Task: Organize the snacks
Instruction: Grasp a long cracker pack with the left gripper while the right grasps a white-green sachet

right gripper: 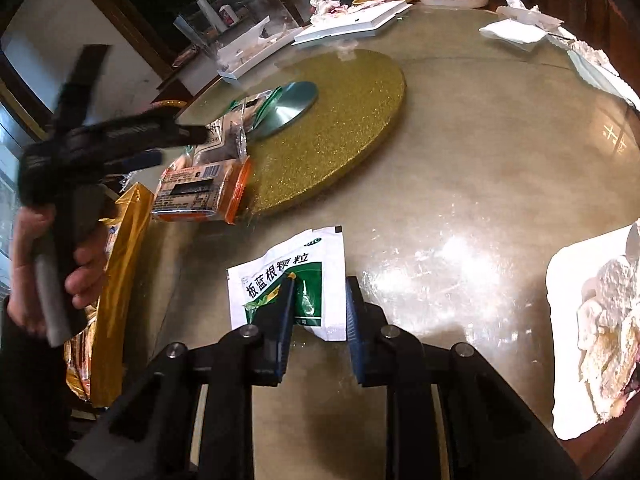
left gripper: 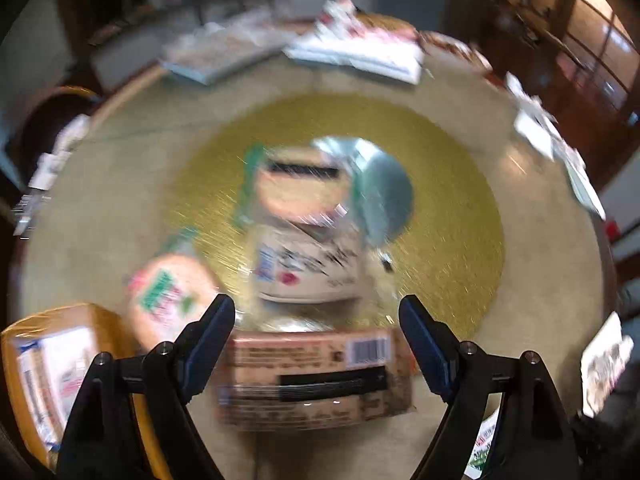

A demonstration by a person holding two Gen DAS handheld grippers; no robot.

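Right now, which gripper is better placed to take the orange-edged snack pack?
Left. The left gripper is open, hovering right over the pack. The right gripper sits narrowed over the white-green sachet, farther from the pack.

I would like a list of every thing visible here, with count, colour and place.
turntable: one, gold glitter, table centre
orange packet: one, at the turntable's edge
sachet: one, white and green, between the right jaws
gold bag: one, table's left edge
white trays: several, far side
plate of food: one, white, right edge
left hand-held gripper: open, above the orange packet
right hand-held gripper: narrow, around the sachet
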